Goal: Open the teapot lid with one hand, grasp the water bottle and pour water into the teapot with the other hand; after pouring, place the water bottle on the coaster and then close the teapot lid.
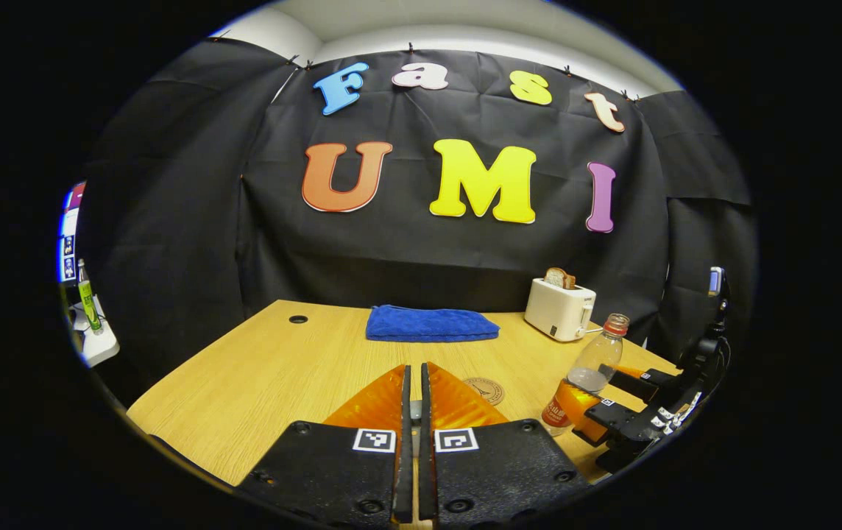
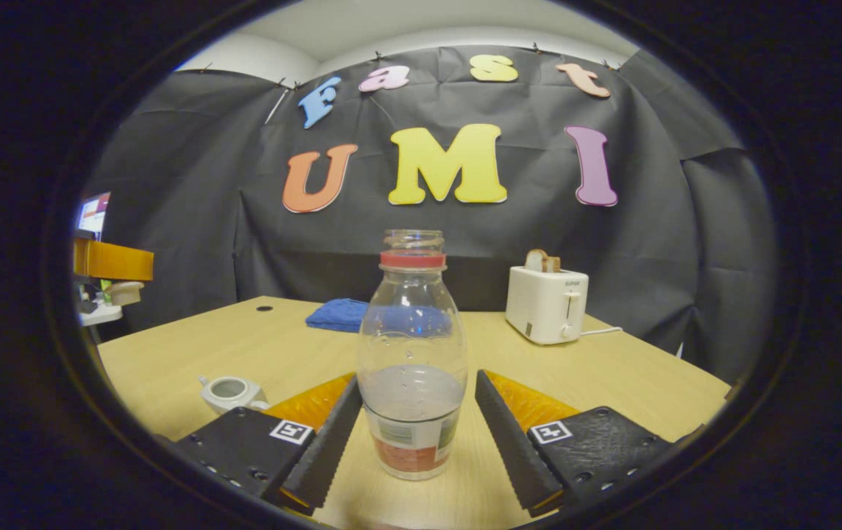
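Water bottle [image 2: 412, 361] upright on table [image 2: 634, 375], long axis vertical, cap off, roughly a third full. Set between the spread fingers of right gripper [image 2: 415, 434], dead ahead along the gripper's own line; a visible gap on each side, neither finger touching. Right gripper released, jaws wide. In the left gripper view, same bottle [image 1: 589, 377] seen at far right, flanked by the other gripper [image 1: 638, 408] coming in from the table's right edge.

Left gripper [image 1: 414, 434] clenched, fingers almost together with only a thin slit between; whether anything is pinched there cannot be told. Coaster [image 1: 486, 390] flat on the table just beyond its tips, slightly right of centre, between that gripper and the bottle.

Teapot [image 2: 231, 393] low at left in the right gripper view, mouth apparently uncovered, well apart from the bottle.

Judged step: bottle grasp pending. Deciding relation: bottle centred between the right fingers, so closing alone likely suffices. Right hand far nearer the bottle. Background: blue towel [image 1: 430, 324], toaster [image 2: 546, 303].
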`<state>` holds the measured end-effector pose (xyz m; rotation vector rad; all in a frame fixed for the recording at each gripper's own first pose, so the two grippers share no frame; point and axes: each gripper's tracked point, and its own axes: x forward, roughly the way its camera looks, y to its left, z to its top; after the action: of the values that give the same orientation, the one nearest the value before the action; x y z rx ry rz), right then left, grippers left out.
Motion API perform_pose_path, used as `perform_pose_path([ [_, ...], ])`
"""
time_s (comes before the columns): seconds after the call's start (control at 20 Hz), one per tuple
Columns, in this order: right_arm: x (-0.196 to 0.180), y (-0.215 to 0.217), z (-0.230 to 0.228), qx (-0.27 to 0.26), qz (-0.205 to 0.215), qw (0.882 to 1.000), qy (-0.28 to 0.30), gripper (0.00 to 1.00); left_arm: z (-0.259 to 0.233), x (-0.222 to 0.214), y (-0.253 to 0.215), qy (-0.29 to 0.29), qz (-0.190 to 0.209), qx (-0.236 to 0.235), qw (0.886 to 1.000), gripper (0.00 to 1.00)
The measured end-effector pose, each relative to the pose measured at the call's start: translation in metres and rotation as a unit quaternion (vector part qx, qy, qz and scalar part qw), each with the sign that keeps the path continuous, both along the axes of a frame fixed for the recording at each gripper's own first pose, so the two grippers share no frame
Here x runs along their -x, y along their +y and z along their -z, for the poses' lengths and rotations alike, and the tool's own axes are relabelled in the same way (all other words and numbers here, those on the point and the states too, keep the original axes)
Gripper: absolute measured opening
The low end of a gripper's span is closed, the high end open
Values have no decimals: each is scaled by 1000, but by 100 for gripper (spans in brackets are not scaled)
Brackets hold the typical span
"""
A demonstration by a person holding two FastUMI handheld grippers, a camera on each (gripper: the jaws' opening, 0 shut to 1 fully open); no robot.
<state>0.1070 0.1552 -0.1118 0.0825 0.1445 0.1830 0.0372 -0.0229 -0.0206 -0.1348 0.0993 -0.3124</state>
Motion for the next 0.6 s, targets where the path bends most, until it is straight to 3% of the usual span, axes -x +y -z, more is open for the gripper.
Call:
perform_pose_path([
  [0.05,0,0,-1,4,-1,1000,-4,91,-1,0,1,-1,0,-1,1000,6],
  [0.15,-1,0,-2,12,-1,1000,-2,77,-3,1,5,-4,-1,-9,1000,5],
  [0.3,3,5,-9,41,-15,999,-2,75,-7,4,10,-10,-2,-14,1000,5],
  [0.45,1,0,-20,133,-1,991,-4,73,-13,6,21,-16,-8,-14,1000,5],
  [0.6,-4,0,-25,224,24,974,1,73,-18,6,36,-20,-18,-12,1000,5],
])
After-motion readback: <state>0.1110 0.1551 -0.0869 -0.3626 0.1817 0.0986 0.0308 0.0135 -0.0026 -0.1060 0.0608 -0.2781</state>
